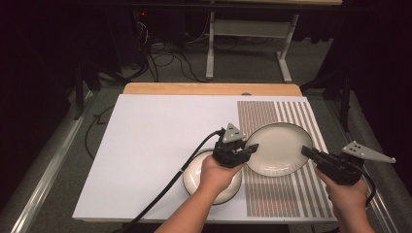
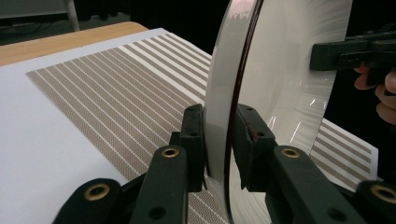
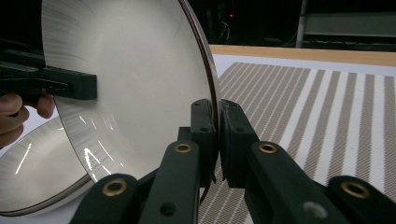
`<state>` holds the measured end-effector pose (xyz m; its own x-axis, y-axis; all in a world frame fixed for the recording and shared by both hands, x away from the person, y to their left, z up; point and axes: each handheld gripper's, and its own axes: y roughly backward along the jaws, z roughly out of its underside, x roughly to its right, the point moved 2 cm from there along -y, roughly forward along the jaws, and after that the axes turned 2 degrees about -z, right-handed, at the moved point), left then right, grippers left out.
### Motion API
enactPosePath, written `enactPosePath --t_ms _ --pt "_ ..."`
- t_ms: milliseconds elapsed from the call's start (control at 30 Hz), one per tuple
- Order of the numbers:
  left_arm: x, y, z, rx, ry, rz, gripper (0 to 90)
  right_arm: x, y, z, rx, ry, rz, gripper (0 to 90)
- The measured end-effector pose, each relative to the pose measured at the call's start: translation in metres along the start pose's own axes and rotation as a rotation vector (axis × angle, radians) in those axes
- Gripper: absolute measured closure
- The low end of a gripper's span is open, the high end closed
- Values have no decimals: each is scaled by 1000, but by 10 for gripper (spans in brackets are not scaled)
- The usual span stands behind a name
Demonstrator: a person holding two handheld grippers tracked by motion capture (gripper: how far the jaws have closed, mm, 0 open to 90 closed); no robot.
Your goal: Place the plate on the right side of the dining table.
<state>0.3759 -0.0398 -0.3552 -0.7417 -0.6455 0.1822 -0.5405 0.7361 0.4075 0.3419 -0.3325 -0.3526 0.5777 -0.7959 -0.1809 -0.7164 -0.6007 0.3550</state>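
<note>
Both the left gripper (image 1: 251, 148) and right gripper (image 1: 307, 151) pinch opposite rim edges of the glossy white round ceramic plate (image 1: 277, 148) above the brown striped placemat (image 1: 272, 194) — thin grips, so uneven pull could slip it onto the second white plate (image 1: 193, 177).

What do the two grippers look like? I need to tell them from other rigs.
Both the left gripper and the right gripper are black, with two blocky jaws on link arms fixed by brass-ringed rivets. Each carries a grey three-cornered plate with small holes. A thick black cable trails from the left one. Forearms are bare, no sleeves.
</note>
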Motion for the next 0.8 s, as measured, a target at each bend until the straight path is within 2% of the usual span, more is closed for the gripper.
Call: enactPosePath --t_ms 100,300,433,500,800 --pt "1 -10 0 -8 19 -2 745 8 0 3 -2 -10 16 869" --pt "5 -24 -4 -28 21 -8 741 19 3 7 -5 -23 39 867" --pt "6 -32 -8 -49 -7 -12 739 24 6 8 -1 -30 56 867" --pt "5 -38 -9 -48 2 -12 737 28 6 9 -4 -38 65 869" --pt "-1 -59 3 -86 33 -23 721 36 1 19 -40 -42 102 872"
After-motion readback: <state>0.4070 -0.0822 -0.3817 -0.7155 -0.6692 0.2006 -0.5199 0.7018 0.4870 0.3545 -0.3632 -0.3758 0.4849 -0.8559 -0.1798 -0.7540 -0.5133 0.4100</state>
